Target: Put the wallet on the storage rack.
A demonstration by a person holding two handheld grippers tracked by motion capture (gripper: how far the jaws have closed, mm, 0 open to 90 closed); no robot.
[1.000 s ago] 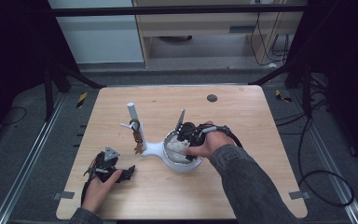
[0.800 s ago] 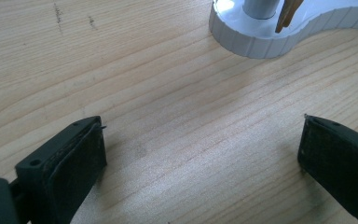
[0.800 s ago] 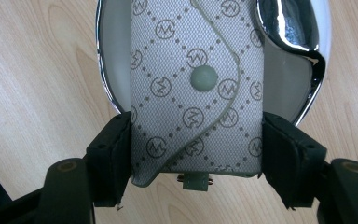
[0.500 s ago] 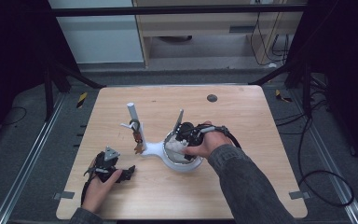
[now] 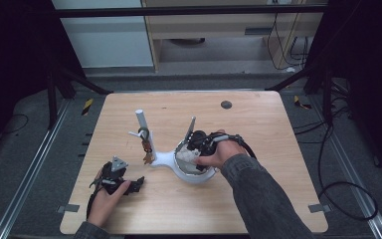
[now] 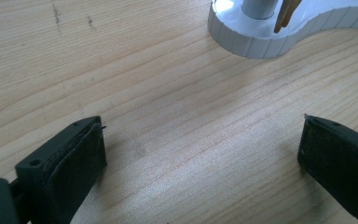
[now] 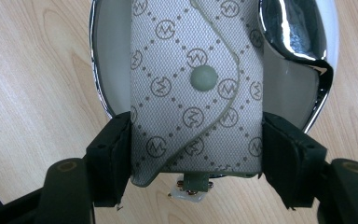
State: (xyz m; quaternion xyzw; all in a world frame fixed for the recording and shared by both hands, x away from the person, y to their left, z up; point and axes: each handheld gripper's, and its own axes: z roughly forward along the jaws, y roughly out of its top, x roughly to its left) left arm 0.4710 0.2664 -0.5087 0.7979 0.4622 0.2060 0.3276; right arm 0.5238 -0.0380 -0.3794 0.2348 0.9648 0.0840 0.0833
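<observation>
My right gripper (image 7: 196, 140) is shut on a grey patterned pouch (image 7: 196, 84) with a snap button. It holds the pouch over the white dish (image 7: 103, 56) with a chrome rim. In the high view the right gripper (image 5: 191, 149) sits at that dish (image 5: 199, 178), which joins a white stand with an upright post (image 5: 142, 121). Small brown items (image 5: 147, 149) hang from the post. My left gripper (image 5: 129, 185) rests on the table at the front left. Its jaws stand wide apart in the left gripper view (image 6: 200, 154) with bare wood between them, and the stand's base (image 6: 256, 37) lies just ahead.
The wooden table (image 5: 268, 129) has a dark round hole (image 5: 226, 104) near its far edge. Black frame legs (image 5: 59, 79) and cables (image 5: 338, 149) lie on the floor around it.
</observation>
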